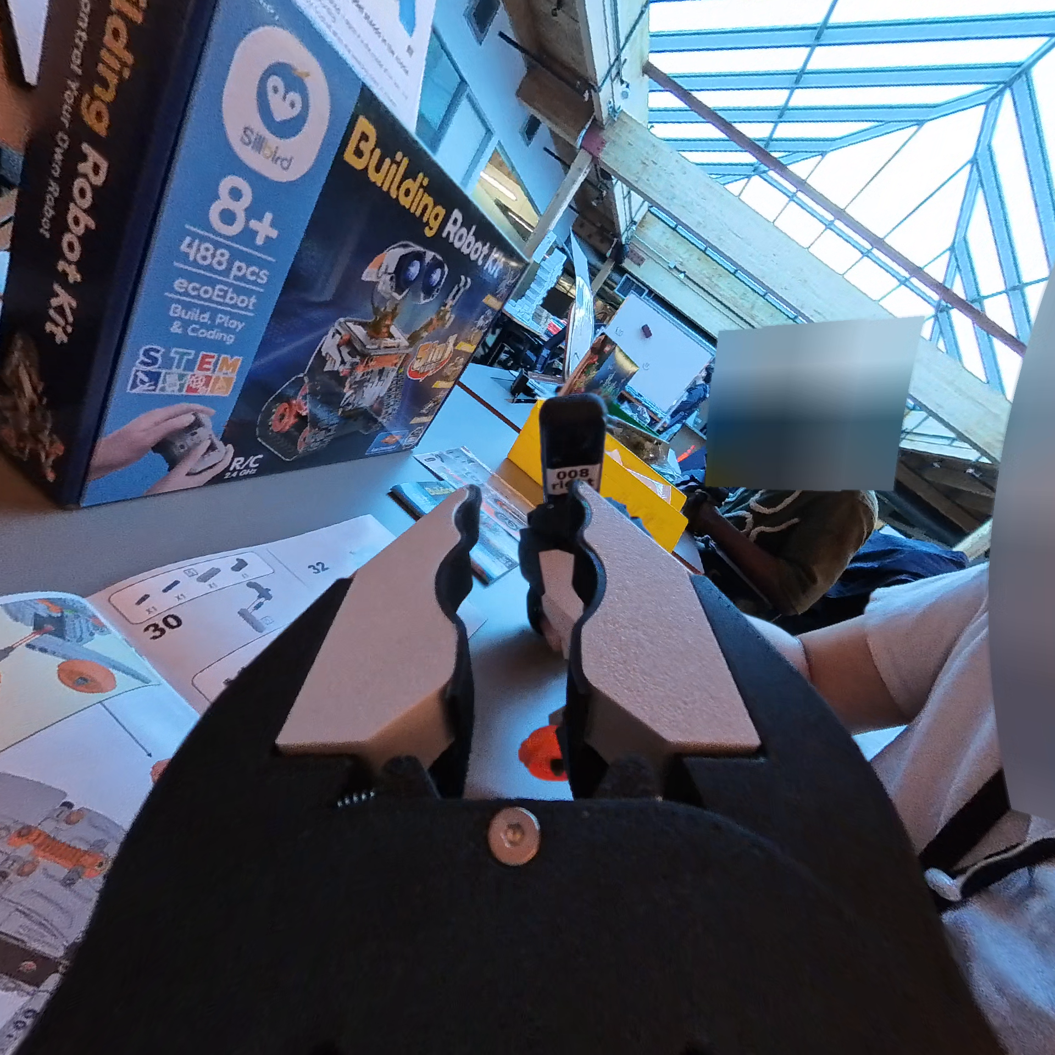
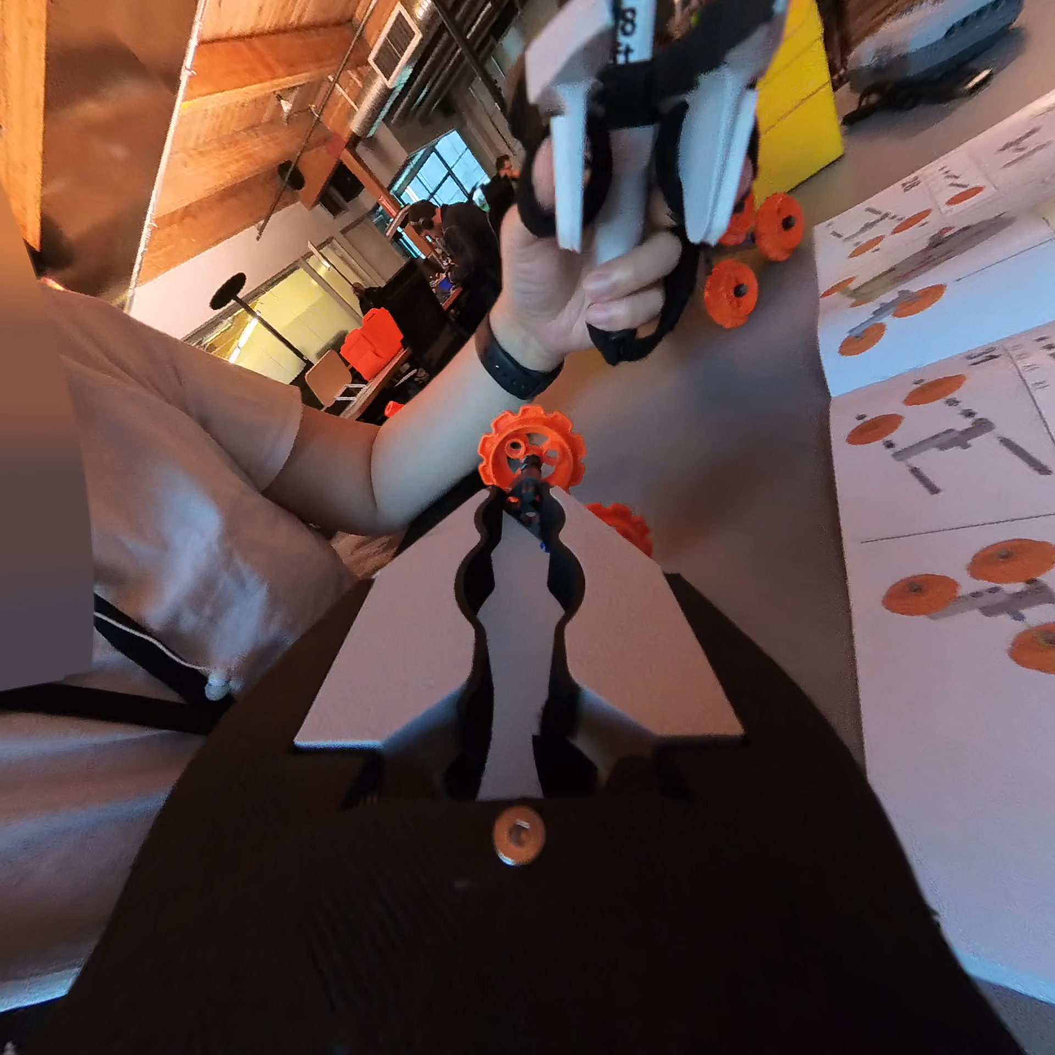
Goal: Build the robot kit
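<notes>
My right gripper (image 2: 525, 505) is shut on a small black beam (image 2: 528, 502) that carries an orange toothed wheel (image 2: 531, 451) on an axle, held above the grey table (image 2: 742, 434). A second orange wheel (image 2: 622, 525) shows just behind its right finger. My left gripper (image 1: 525, 502) is open and empty, raised over the table (image 1: 514, 673), with an orange piece (image 1: 539, 753) lying below its fingers. It also shows in the right wrist view (image 2: 636, 234), held in a hand, next to an assembly with orange wheels (image 2: 733, 291).
A large blue and black kit box (image 1: 257, 257) stands at the left. An open instruction booklet (image 1: 114, 656) (image 2: 942, 399) lies on the table. A yellow bin (image 1: 628, 491) (image 2: 799, 103) stands behind. The person's arm (image 2: 354, 474) and lap are close by. The left gripper's tips are roughly 12 cm from the right gripper's.
</notes>
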